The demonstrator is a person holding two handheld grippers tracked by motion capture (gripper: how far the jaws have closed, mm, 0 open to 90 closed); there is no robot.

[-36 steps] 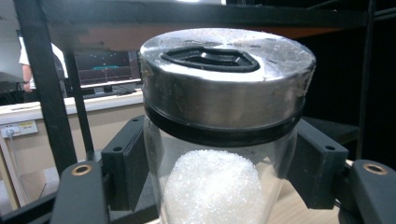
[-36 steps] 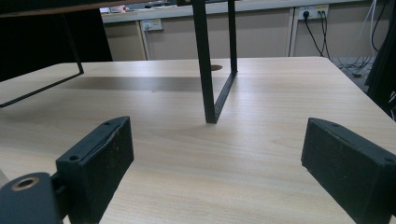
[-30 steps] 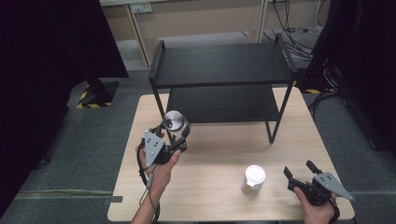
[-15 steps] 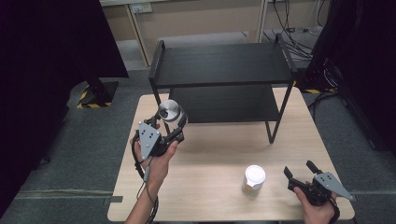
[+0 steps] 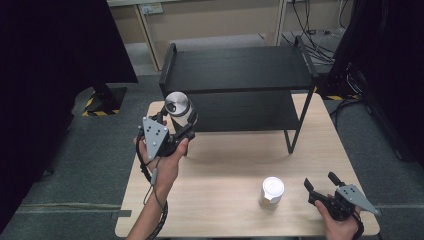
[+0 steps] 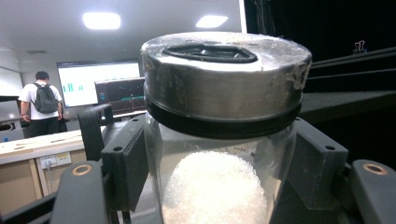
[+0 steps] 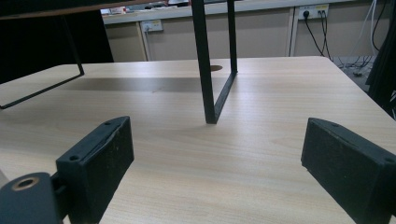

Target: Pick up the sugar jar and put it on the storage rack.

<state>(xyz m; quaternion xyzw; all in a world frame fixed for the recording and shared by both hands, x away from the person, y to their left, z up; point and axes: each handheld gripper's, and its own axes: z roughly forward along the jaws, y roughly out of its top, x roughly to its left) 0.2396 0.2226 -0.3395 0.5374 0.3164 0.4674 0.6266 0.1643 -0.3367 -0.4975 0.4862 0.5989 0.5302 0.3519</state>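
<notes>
Black shelf (image 5: 235, 67) blocks jar (image 5: 178, 106); tabletop (image 5: 225, 160) open.

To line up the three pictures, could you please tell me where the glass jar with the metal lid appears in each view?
High view: the jar is left of centre, held in the left gripper in front of the black shelf.
Left gripper view: the jar sits centre frame, clamped between the jaws.
Right gripper view: not in it.
Shared landmark: the black shelf, whose leg stands on the wooden table.

Jar lid (image 6: 226, 70): no lettering that can be read.
Wall screen (image 6: 100, 86): charts show, but the text is too small to read.
Surface (image 5: 235, 170): no label or number.
White cup (image 5: 273, 190): no readable mark.
</notes>
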